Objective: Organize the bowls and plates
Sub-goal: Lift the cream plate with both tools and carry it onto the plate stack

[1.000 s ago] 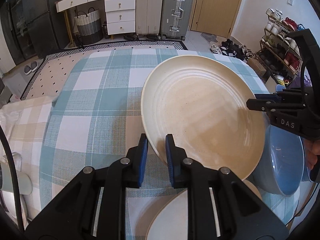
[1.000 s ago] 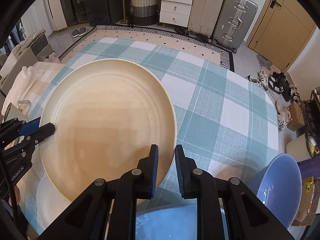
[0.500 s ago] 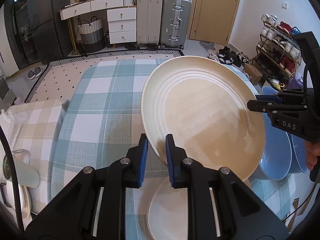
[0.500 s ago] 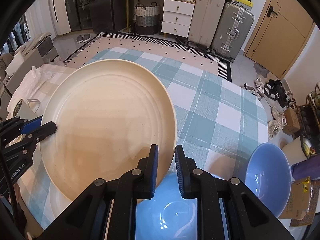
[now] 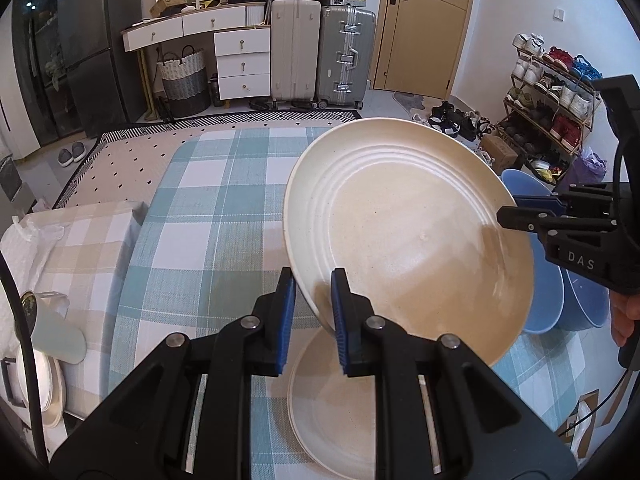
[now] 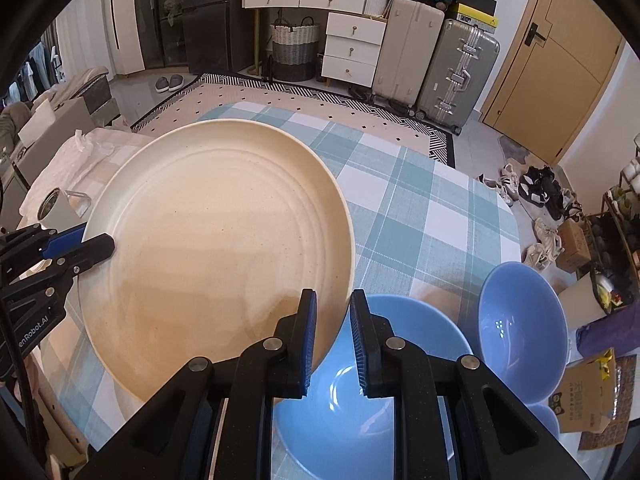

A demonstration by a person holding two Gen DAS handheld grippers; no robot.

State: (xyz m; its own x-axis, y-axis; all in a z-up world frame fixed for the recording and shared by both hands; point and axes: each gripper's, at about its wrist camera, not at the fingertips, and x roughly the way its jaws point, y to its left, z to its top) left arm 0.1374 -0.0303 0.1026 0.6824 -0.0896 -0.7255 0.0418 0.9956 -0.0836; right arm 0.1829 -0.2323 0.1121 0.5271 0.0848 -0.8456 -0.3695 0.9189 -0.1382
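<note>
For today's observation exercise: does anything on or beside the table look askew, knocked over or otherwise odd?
Yes. A mug lies on its side on the beige checked cloth left of the table. The cream plate hangs tilted in the air, pinched at opposite rims by the left gripper and right gripper. No spills or damage show.

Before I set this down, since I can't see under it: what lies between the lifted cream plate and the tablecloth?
In the left wrist view, a second cream plate lies on the checked tablecloth right under the lifted cream plate, apart from it.
</note>
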